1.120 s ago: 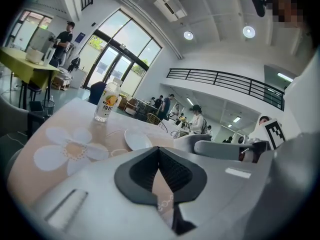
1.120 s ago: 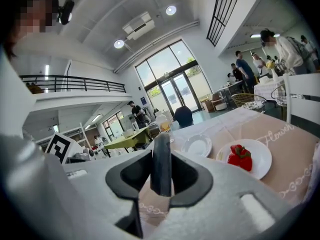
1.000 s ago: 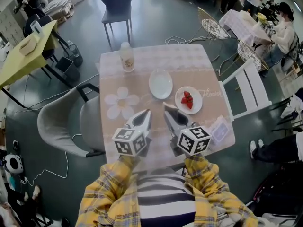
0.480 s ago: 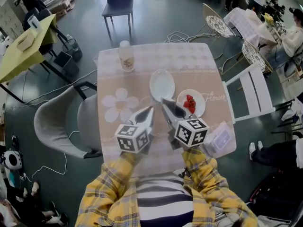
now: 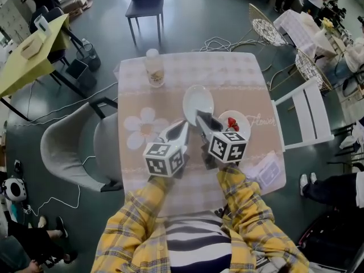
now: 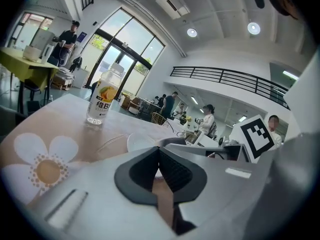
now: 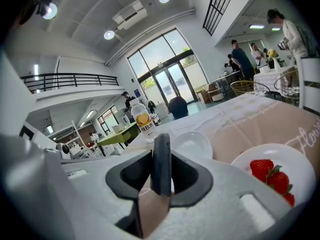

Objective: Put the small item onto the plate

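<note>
Red strawberries (image 5: pixel 232 124) (image 7: pixel 272 176) lie on a small white plate (image 5: pixel 246 121) (image 7: pixel 295 154) at the table's right. An empty white plate (image 5: pixel 198 98) (image 7: pixel 195 143) (image 6: pixel 137 141) sits just left of it, nearer the middle. My right gripper (image 5: pixel 201 117) (image 7: pixel 161 151) hovers at the near edge of the empty plate, left of the strawberries. Its pads stand together and I see nothing between them. Beside it on the left, my left gripper (image 5: pixel 183 127) (image 6: pixel 159 156) is shut and empty over the tablecloth.
A drink bottle (image 5: pixel 153 68) (image 6: pixel 102 96) (image 7: pixel 142 121) stands at the table's far left. A plastic packet (image 5: pixel 266 172) lies at the near right corner. A grey chair (image 5: pixel 79 147) is at the left of the table, a white chair (image 5: pixel 304 115) at the right.
Both grippers have moved forward over the table towards the plates. The right one's tips now reach the empty plate's near edge. Neither gripper's jaws have changed.
</note>
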`<action>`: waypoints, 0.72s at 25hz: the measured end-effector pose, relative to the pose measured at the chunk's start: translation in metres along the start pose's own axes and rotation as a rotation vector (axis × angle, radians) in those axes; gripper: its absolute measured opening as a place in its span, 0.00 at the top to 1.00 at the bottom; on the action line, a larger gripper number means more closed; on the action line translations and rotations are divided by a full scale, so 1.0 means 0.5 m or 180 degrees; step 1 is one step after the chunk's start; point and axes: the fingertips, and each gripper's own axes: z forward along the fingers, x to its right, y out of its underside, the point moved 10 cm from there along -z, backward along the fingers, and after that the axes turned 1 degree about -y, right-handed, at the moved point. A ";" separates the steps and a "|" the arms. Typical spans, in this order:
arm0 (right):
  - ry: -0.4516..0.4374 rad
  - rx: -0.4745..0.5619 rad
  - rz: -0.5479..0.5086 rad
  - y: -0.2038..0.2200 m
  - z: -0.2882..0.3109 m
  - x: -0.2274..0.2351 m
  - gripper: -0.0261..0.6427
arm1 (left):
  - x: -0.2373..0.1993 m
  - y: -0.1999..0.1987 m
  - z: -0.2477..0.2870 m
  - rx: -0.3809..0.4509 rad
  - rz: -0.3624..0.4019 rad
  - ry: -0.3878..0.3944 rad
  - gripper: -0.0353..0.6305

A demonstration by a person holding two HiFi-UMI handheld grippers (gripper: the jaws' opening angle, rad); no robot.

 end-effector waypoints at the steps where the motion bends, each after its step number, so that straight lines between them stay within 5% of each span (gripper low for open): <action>1: 0.0005 -0.0015 0.0019 -0.001 0.009 0.005 0.81 | -0.003 0.000 0.005 -0.0015 0.0012 -0.0007 0.97; 18: 0.0056 -0.0277 0.0441 -0.017 0.111 0.051 0.81 | -0.048 -0.006 0.064 -0.0021 0.0054 -0.0116 0.97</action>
